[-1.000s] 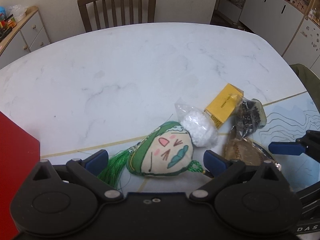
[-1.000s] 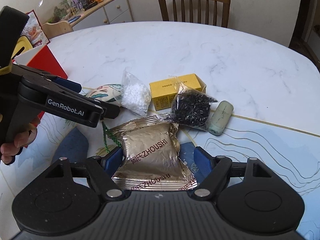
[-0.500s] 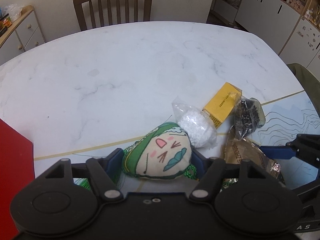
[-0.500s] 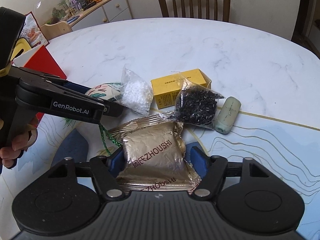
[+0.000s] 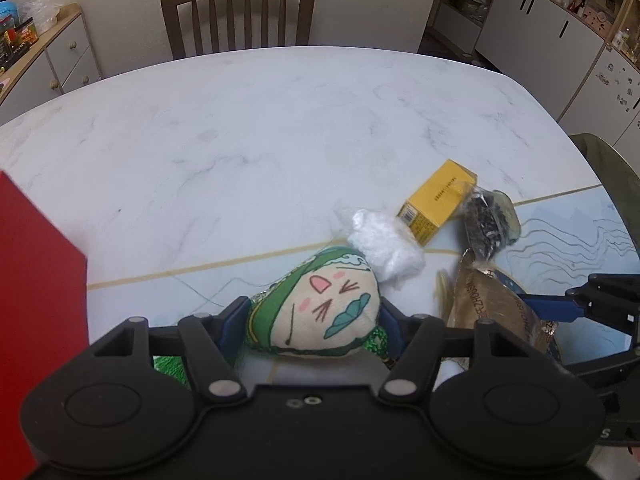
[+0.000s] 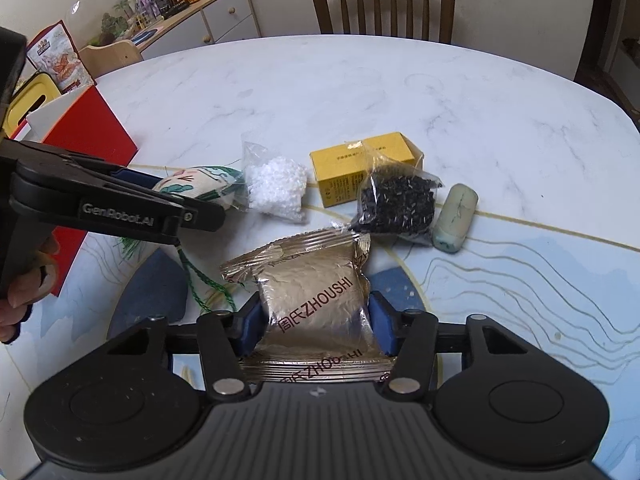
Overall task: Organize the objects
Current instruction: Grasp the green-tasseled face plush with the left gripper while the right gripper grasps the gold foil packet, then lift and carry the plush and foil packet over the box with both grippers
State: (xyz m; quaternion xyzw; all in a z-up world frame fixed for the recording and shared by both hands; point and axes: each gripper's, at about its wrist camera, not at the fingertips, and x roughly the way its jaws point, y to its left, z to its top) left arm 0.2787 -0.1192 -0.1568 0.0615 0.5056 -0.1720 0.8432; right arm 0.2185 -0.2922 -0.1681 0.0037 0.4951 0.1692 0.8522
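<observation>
Green plush fills my left gripper (image 5: 312, 326): the blue pads are drawn in against both sides of the plush doll (image 5: 320, 312), which lies on the worktop (image 5: 260, 128) just beside the bag of white beads (image 5: 382, 246). My right gripper (image 6: 314, 326) is likewise closed onto the gold foil packet (image 6: 312, 300), pads pressing its two long edges. Both items look gripped but not lifted, I judge. The doll's green cord (image 6: 200, 284) trails across the worktop under my left gripper toward the packet, so raising either could snag it and drag the neighbour. The foil is slick and puffy; a squeeze at its edges may let it slip or twist. The red box (image 6: 86, 128) sits close on my left, an easy thing to clip.
</observation>
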